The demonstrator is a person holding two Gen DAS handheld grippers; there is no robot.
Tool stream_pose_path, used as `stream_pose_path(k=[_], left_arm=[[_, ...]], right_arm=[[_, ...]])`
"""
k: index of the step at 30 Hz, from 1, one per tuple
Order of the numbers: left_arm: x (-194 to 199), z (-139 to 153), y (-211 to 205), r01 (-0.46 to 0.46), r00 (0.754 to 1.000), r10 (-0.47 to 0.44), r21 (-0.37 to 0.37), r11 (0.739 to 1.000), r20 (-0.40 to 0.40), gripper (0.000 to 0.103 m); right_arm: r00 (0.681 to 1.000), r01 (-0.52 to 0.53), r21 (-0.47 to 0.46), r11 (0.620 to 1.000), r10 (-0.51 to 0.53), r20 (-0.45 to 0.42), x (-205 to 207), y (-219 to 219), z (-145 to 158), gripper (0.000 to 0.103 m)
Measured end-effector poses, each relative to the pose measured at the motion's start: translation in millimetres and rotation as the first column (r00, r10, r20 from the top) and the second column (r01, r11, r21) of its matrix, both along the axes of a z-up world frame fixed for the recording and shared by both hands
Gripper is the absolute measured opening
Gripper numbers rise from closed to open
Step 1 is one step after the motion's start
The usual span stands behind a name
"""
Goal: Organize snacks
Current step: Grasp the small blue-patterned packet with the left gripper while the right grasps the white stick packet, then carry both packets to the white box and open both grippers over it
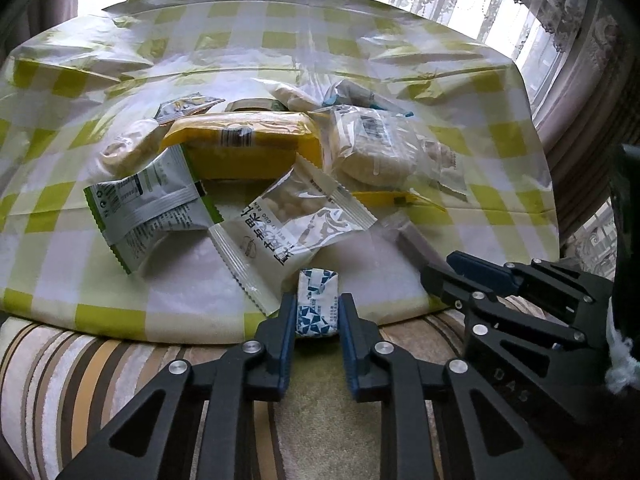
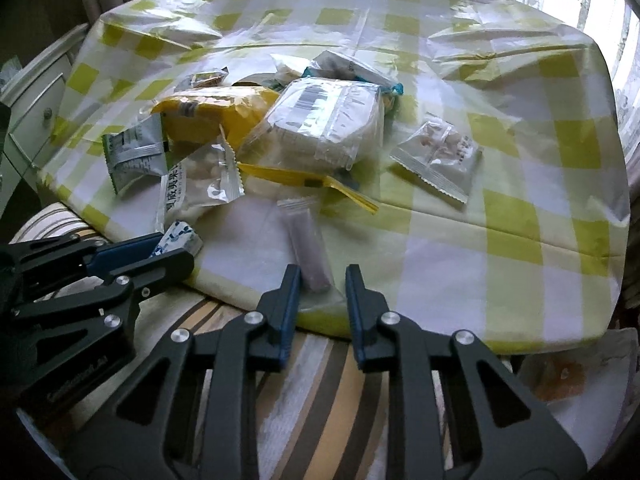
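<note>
We clamp the left gripper (image 1: 318, 306) on the blue-white candy (image 1: 317, 300); right gripper (image 2: 322, 280) pinches the clear purple stick packet (image 2: 308, 248), near table edge (image 2: 400, 332).

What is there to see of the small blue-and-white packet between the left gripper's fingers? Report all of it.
The small blue-and-white packet is a white wrapper printed with blue geometric shapes, folded at its ends. It lies at the near edge of the checked tablecloth, lengthwise between the left gripper pads, which press its sides. A white snack pouch lies just beyond it.
</note>
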State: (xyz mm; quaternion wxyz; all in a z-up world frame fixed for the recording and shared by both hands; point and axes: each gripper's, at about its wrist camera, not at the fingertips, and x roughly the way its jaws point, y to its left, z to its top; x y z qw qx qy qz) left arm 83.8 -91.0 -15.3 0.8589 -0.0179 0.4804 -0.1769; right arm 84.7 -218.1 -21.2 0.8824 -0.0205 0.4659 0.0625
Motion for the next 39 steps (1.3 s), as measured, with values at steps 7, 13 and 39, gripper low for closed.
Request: stream_pose_path(k=[7, 13, 39], left_arm=[[-10, 8, -1, 0.020, 1.000, -0.019, -0.036, 0.999, 0.022, 0.021], [-20, 17, -15, 0.063, 0.997, -0.060, -0.058, 0.996, 0.049, 0.021], [-43, 22, -53, 0.148, 0.988, -0.141, -0.102, 0.984, 0.068, 0.021]], right_arm=[[0.996, 0.069, 0.019, 0.997, -0.069, 0.049, -15, -13, 10, 0.023], [0.990, 0.118, 0.042, 0.992, -0.121, 0.071, -33, -25, 17, 0.020], [0.977, 0.197, 0.145, 0.970, -0.207, 0.057, -60, -71, 26, 0.055]])
